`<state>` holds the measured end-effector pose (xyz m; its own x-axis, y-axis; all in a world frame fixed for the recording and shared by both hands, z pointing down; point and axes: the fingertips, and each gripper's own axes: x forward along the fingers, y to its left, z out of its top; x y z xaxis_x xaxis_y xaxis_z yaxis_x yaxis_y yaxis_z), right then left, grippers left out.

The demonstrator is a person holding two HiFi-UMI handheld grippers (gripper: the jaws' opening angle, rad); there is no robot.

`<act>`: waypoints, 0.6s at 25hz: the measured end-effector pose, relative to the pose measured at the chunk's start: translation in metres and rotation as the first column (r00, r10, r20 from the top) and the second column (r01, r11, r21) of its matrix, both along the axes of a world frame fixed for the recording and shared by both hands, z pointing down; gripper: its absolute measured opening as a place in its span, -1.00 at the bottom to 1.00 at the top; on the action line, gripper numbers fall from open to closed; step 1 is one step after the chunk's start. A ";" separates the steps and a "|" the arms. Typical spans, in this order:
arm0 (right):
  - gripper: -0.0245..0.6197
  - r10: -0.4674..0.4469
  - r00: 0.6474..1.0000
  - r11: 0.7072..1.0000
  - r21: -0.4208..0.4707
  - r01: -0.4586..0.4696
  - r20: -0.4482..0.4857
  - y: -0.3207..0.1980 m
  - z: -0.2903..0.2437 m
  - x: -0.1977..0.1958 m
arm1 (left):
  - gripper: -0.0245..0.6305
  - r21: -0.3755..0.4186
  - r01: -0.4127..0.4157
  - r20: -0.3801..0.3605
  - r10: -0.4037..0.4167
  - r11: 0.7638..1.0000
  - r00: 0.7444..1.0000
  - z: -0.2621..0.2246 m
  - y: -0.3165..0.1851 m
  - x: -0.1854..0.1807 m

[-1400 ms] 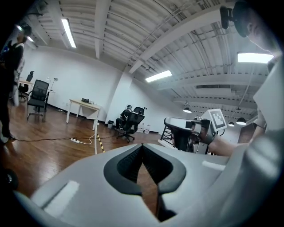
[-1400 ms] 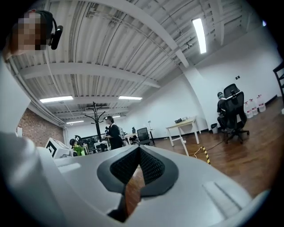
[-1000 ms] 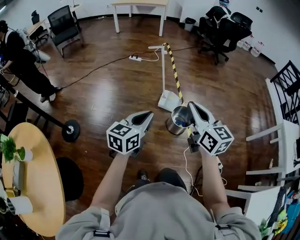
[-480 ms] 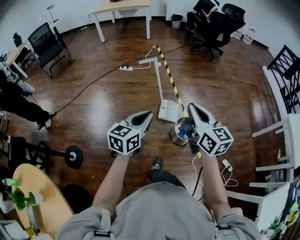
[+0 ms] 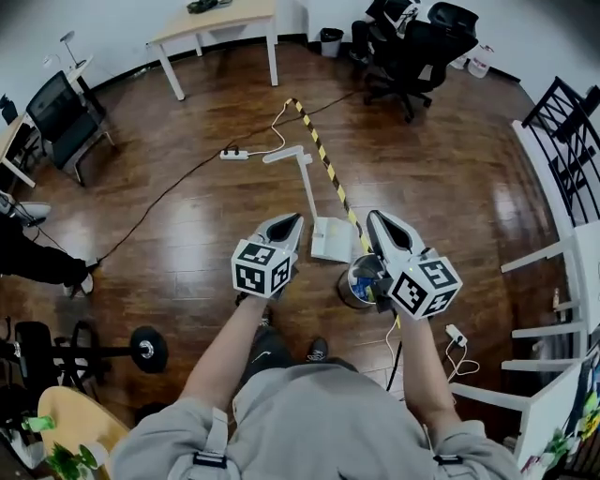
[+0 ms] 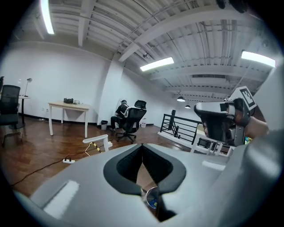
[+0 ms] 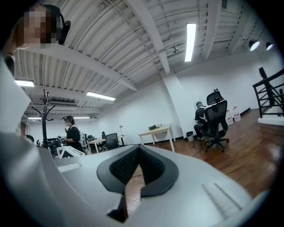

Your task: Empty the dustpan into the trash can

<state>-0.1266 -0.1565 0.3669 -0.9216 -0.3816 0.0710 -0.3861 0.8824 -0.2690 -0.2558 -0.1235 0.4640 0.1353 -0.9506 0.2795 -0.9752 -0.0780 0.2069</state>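
Observation:
A white dustpan (image 5: pixel 330 238) stands on the wood floor with its long handle (image 5: pixel 302 178) upright. Right next to it is a round metal trash can (image 5: pixel 359 281) with some blue rubbish inside. A yellow-and-black striped broomstick (image 5: pixel 323 155) lies across the floor up to them. My left gripper (image 5: pixel 292 218) hovers left of the dustpan, shut and empty. Above the can's right rim is my right gripper (image 5: pixel 373 217), also shut and empty. In the left gripper view the jaws (image 6: pixel 142 145) meet, and the can (image 6: pixel 152 197) shows below them. The right gripper view shows its gripper (image 7: pixel 139 147) closed too.
A power strip (image 5: pixel 232 155) and its cable run across the floor beyond the dustpan. A wooden table (image 5: pixel 217 19) and office chairs (image 5: pixel 412 42) stand at the far wall. White chairs (image 5: pixel 553 272) are at the right. A weighted stand base (image 5: pixel 148 349) is at the left.
The dustpan and trash can have come nearer and lower in the head view as I walked forward. The round table slid off to the lower left. Both grippers stayed shut.

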 end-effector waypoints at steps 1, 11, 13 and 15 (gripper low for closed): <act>-0.93 0.012 1.000 1.000 -0.007 -0.012 -0.012 -0.007 0.006 -0.007 | -0.99 0.001 -0.006 0.005 0.006 1.000 1.000 0.006 -0.013 -0.008; -0.93 0.210 0.975 0.976 -0.046 -0.213 -0.071 -0.076 0.035 -0.079 | -0.99 -0.075 -0.092 -0.010 0.091 0.993 0.996 0.082 -0.128 -0.088; -0.93 0.239 0.968 0.966 -0.077 -0.245 -0.076 -0.085 0.046 -0.086 | -0.98 -0.099 -0.073 -0.039 0.070 0.992 0.997 0.105 -0.149 -0.100; -0.93 0.264 0.961 0.957 -0.099 -0.272 -0.084 -0.091 0.056 -0.087 | -0.70 -0.120 -0.030 -0.094 0.019 0.992 0.995 0.129 -0.171 -0.109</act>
